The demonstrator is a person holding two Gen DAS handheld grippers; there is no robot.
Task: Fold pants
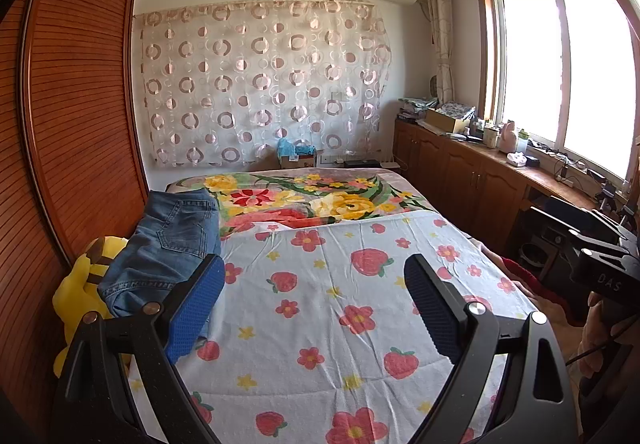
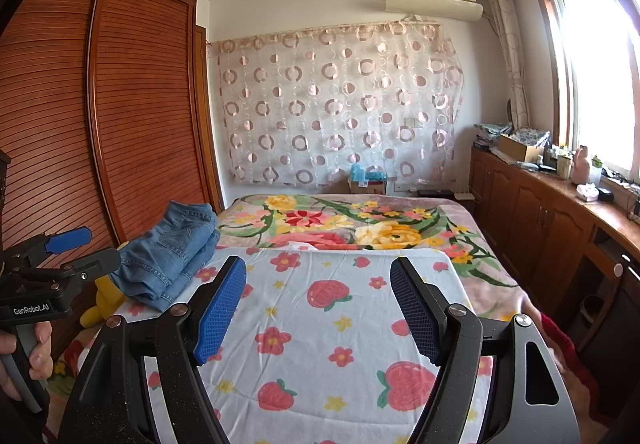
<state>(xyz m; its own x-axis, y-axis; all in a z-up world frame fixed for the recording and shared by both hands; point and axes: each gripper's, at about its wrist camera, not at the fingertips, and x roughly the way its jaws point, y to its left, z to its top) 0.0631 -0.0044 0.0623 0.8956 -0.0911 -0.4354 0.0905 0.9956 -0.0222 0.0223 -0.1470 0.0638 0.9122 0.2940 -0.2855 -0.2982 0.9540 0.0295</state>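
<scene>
Left wrist view: my left gripper (image 1: 314, 300) spread wide, empty, over the bed (image 1: 360, 324). One pair of jeans (image 1: 168, 244), blue denim, folded, at the bed's left edge beside one yellow plush toy (image 1: 80, 284).

Right wrist view: my right gripper (image 2: 318, 306) wide, empty; jeans (image 2: 172, 256) stacked in layers, same left edge.

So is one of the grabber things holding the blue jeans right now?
No, the jeans lie in a pile at the bed's edge by the yellow plush toy, and both the left gripper and right gripper are open with nothing between them.
</scene>
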